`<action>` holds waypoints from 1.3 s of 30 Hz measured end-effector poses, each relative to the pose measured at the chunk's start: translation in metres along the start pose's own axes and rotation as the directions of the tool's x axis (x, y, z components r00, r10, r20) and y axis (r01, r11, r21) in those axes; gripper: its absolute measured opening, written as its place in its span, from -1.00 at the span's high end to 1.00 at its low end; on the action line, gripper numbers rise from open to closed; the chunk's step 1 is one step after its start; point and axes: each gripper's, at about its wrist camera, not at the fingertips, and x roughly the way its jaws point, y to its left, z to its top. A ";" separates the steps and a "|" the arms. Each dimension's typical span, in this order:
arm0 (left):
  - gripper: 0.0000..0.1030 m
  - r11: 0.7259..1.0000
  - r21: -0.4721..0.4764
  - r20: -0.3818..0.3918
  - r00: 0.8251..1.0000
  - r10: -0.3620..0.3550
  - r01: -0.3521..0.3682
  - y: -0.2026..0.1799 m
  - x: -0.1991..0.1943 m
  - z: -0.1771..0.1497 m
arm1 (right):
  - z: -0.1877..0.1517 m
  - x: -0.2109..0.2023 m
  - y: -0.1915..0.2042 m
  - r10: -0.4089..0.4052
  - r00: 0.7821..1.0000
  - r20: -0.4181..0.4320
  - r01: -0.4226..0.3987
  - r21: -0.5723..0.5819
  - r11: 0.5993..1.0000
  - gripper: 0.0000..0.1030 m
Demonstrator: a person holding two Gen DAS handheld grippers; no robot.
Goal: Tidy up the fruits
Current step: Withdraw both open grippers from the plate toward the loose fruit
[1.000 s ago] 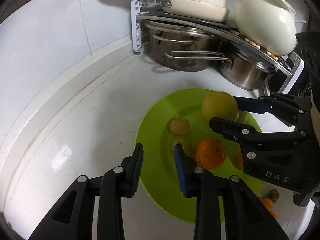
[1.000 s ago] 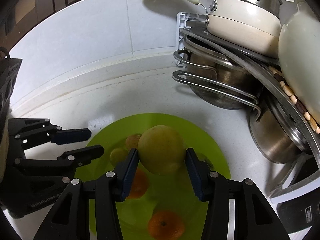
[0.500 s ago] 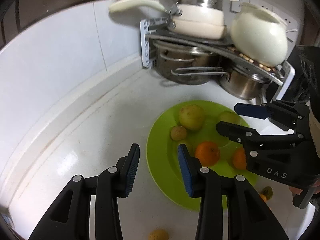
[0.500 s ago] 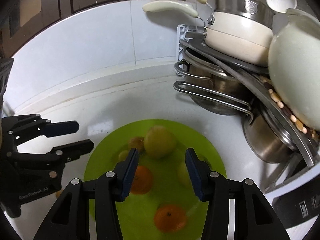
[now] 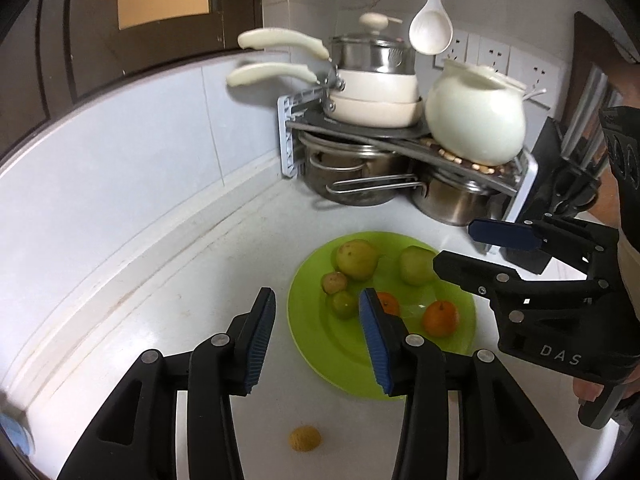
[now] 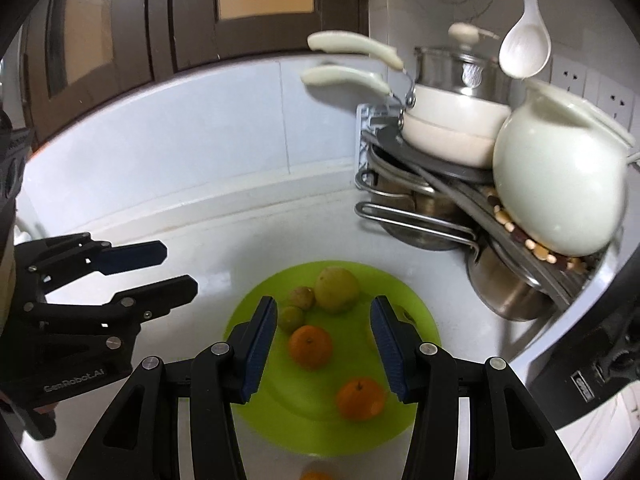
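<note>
Large yellow-green fruit point(image 6: 337, 289) now resting on green plate point(image 6: 424, 332), just ahead of right gripper point(image 6: 323, 338); a second ago clamped between those jaws. Now spread wide, holding nothing, drawn back. Left gripper point(image 5: 316, 334) likewise wide and empty. One small fruit point(image 5: 305, 438) on counter below left jaws, likely next to collect.

Right gripper point(image 6: 323, 340) is held open, empty, above green plate point(image 6: 256, 320); two oranges point(image 6: 311, 347) are seen on it.
</note>
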 end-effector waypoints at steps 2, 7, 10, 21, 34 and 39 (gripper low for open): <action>0.13 1.000 0.000 0.014 1.000 0.001 -0.001 -0.001 -0.010 -0.002 | 0.000 -0.011 0.002 -0.001 1.000 0.012 0.001 0.006 1.000 0.04; 0.08 1.000 0.002 0.042 0.999 0.002 -0.002 -0.002 -0.030 -0.008 | -0.005 -0.031 0.011 -0.009 1.000 0.027 0.009 0.013 1.000 0.01; 0.03 1.000 0.005 0.055 0.998 0.005 -0.005 -0.003 -0.038 -0.011 | -0.008 -0.040 0.015 -0.018 0.999 0.033 0.018 0.019 1.000 -0.06; -0.17 1.000 -0.004 0.083 0.997 0.002 -0.002 -0.003 -0.063 -0.025 | -0.026 -0.070 0.023 -0.078 0.995 0.055 0.075 0.059 0.995 -0.32; -0.32 1.000 0.007 0.115 0.993 0.007 -0.008 0.003 -0.084 -0.047 | -0.047 -0.094 0.042 -0.151 0.986 0.068 0.143 0.111 0.984 -0.47; -0.36 1.000 0.021 0.127 0.992 0.003 -0.005 0.004 -0.091 -0.059 | -0.060 -0.100 0.047 -0.175 0.982 0.064 0.163 0.161 0.973 -0.47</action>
